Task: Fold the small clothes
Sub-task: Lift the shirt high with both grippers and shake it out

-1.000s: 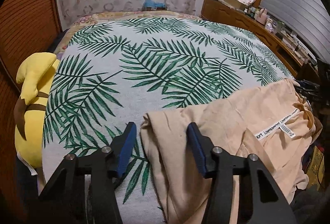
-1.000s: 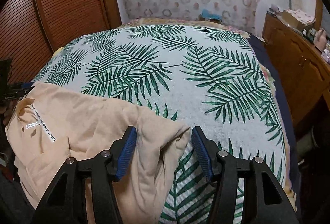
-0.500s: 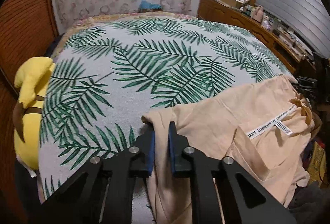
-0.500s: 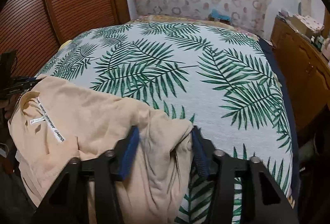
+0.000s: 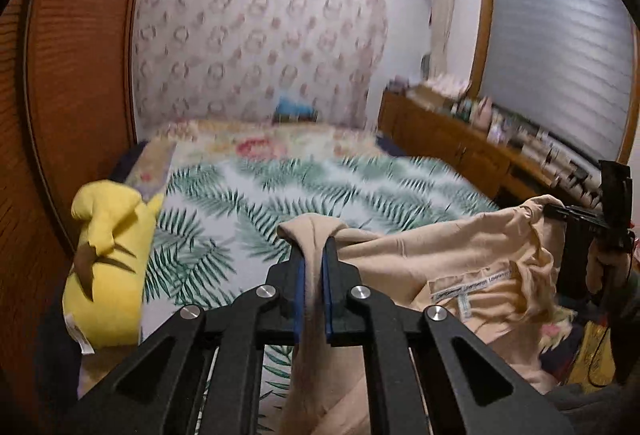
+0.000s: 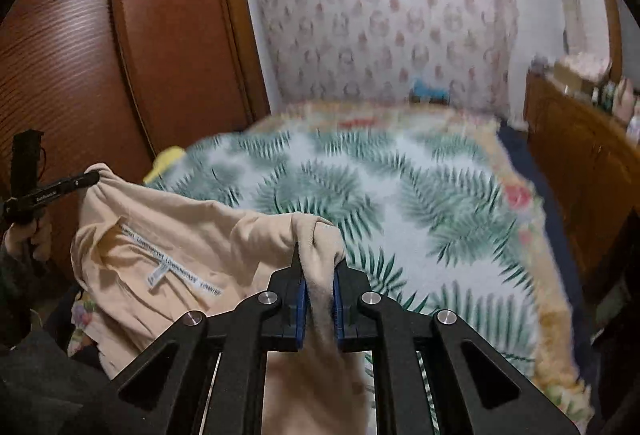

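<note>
Above the bed (image 5: 360, 191), both grippers pinch the peach garment (image 5: 452, 255)

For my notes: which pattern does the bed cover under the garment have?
Green palm leaves on white, seen best in the right wrist view: bed cover.

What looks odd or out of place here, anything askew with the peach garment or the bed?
Nothing is damaged or spilled. The peach garment hangs bunched between the left claw and right claw, its white label showing, so it seems inside out. A yellow plush toy slumps at the edge of the leaf-print bedspread.
</note>
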`<move>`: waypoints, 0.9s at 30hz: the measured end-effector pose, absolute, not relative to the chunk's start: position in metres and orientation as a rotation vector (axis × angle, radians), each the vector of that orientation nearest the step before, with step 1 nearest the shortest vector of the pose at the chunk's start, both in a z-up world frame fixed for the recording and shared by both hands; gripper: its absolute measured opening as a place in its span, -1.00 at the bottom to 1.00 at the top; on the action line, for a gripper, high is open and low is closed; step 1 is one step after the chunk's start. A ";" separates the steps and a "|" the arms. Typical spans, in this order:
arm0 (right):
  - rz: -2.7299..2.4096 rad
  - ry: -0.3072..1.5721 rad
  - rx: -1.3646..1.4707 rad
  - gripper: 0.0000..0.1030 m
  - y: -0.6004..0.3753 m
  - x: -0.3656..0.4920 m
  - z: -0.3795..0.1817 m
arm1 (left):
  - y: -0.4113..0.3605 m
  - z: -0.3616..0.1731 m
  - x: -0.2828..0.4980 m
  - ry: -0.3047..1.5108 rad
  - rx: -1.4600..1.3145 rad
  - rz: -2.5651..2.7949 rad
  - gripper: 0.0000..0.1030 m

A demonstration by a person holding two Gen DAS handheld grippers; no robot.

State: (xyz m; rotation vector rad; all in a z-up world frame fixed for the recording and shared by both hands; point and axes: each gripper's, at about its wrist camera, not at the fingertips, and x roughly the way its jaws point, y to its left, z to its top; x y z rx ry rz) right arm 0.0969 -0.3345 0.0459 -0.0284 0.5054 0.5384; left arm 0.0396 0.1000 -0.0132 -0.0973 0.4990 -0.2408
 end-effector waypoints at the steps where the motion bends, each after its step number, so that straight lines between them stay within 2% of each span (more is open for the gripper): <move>1: 0.536 0.484 -0.027 -0.81 -0.338 0.089 0.054 | 0.101 -0.004 0.033 0.472 -0.100 -0.244 -0.85; 9: 0.527 0.266 -0.051 -0.81 -0.362 0.013 0.130 | 0.108 0.067 -0.021 0.248 -0.134 -0.259 -0.85; 16: 0.514 0.110 -0.094 -0.81 -0.378 -0.042 0.187 | 0.113 0.112 -0.037 0.126 -0.112 -0.248 -0.85; 27: 0.508 -0.026 -0.158 -0.81 -0.378 -0.056 0.241 | 0.114 0.188 -0.026 -0.017 -0.019 -0.212 -0.85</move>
